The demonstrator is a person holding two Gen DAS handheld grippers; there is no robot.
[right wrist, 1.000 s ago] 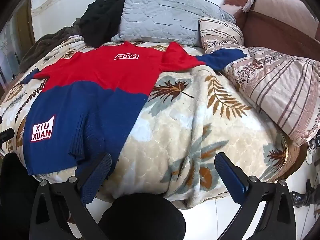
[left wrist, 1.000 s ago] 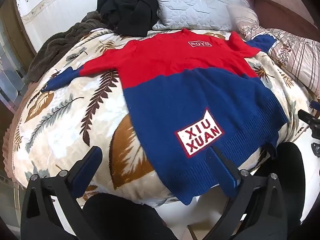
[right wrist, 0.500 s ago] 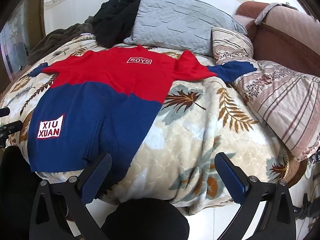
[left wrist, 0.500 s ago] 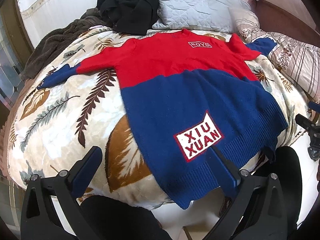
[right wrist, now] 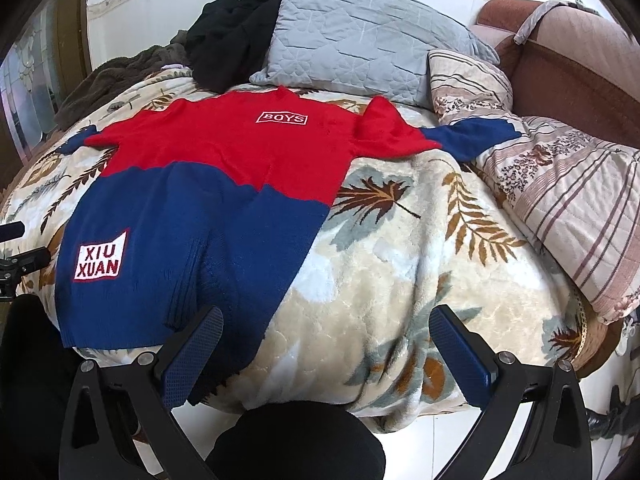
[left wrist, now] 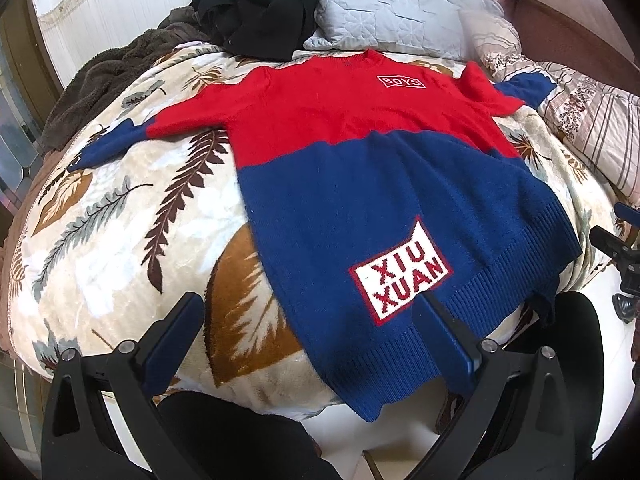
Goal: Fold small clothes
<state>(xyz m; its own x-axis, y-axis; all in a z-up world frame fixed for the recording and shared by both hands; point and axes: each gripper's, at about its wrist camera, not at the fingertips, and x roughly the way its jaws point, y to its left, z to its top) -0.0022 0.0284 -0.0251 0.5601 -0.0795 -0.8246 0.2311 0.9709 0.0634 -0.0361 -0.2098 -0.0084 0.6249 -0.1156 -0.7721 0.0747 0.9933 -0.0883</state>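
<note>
A red and blue knitted sweater [left wrist: 360, 184] lies flat, front up, on a leaf-patterned blanket [left wrist: 120, 220], sleeves spread to both sides. It has a "BOYS" patch on the chest and a "XIU XUAN" patch near the hem. It also shows in the right wrist view [right wrist: 208, 200]. Its hem hangs slightly over the bed's near edge. My left gripper [left wrist: 308, 320] is open and empty, above the hem's left corner. My right gripper [right wrist: 326, 336] is open and empty, above the hem's right corner and the blanket [right wrist: 400, 280].
A grey pillow [right wrist: 360, 40], a black garment [right wrist: 236, 28] and a brown fleece [left wrist: 104, 76] lie at the head of the bed. A striped floral quilt [right wrist: 568, 196] lies on the right, with a brown sofa [right wrist: 580, 64] behind it. White floor lies below the bed edge.
Both grippers have moved slightly forward and toward the sweater's hem. The sweater has not moved. Both grippers stay open.
</note>
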